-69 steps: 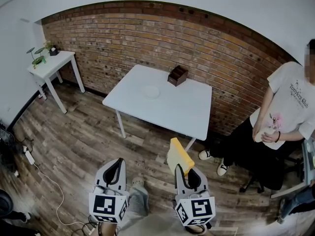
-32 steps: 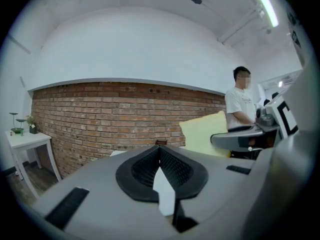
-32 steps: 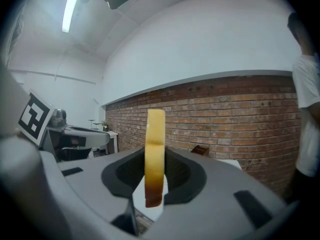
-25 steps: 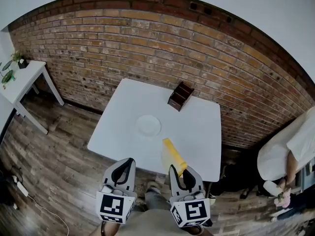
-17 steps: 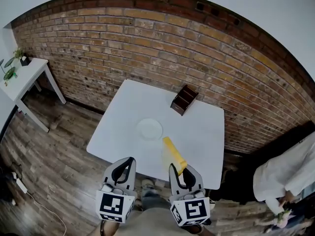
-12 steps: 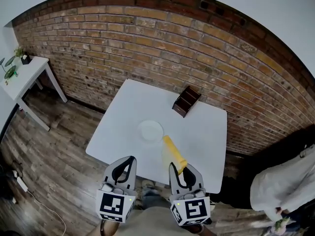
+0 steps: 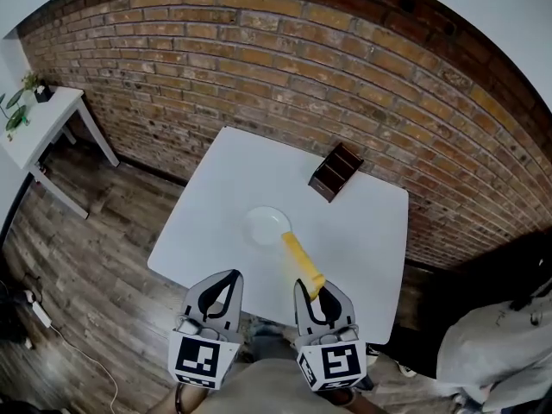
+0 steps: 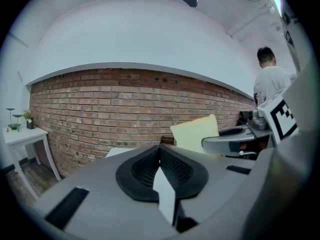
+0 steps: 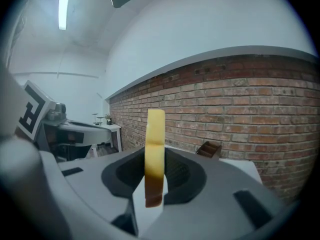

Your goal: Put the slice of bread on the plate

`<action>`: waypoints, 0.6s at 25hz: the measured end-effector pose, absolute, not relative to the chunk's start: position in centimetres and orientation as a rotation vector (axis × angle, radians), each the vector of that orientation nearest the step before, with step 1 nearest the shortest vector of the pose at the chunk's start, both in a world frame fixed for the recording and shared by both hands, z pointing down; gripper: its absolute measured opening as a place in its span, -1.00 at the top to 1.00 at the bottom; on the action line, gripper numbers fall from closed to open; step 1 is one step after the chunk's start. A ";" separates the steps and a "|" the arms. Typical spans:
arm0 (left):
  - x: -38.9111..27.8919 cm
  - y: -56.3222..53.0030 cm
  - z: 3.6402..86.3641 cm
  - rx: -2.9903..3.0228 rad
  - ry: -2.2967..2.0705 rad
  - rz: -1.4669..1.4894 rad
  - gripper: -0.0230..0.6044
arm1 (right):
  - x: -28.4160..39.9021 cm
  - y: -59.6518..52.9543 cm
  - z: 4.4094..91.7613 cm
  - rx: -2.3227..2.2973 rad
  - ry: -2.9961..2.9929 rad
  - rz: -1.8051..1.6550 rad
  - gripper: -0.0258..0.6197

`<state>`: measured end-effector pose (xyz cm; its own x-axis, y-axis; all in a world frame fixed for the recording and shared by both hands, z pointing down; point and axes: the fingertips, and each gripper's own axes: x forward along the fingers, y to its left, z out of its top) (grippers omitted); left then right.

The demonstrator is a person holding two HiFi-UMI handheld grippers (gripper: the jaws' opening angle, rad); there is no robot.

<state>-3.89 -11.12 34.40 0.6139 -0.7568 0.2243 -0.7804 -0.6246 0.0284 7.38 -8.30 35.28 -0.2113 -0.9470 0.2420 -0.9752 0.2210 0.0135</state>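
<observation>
Brick wall [image 7: 259, 67] behind, white table [image 7: 366, 231] mid-frame. I am carrying the slice of bread [image 7: 302, 261] upright, pinched in the right gripper [image 7: 312, 291], just lower right of the bare plate [image 7: 266, 225]. Left gripper [image 7: 224, 281] is riding closed, empty. Lowering and releasing remain.

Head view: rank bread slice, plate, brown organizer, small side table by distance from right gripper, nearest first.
1. bread slice, held by the right gripper
2. plate, mid-table, just ahead
3. brown organizer, table's far edge
4. small side table, far left
</observation>
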 end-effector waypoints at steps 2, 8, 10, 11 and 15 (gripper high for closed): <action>-3.8 -11.6 34.7 2.711 -1.290 0.299 0.89 | 7.4 -8.9 35.8 1.827 -2.288 0.217 0.64; -3.5 -13.0 35.8 2.685 -1.282 0.330 0.89 | 7.4 -10.6 37.3 1.791 -2.281 0.240 0.64; -3.5 -13.4 36.0 2.680 -1.289 0.335 0.89 | 7.3 -11.2 37.5 1.780 -2.288 0.235 0.64; -3.5 -13.6 36.0 2.680 -1.292 0.338 0.89 | 7.3 -11.6 37.6 1.776 -2.290 0.237 0.64; -3.3 -14.5 36.3 2.673 -1.292 0.350 0.89 | 7.1 -12.9 38.2 1.748 -2.299 0.241 0.64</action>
<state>-3.30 -14.46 36.34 0.6011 -0.7508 0.2739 -0.7863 -0.6168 0.0349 7.12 -12.91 38.24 -0.2536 -0.9227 0.2903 -0.9628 0.2696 0.0159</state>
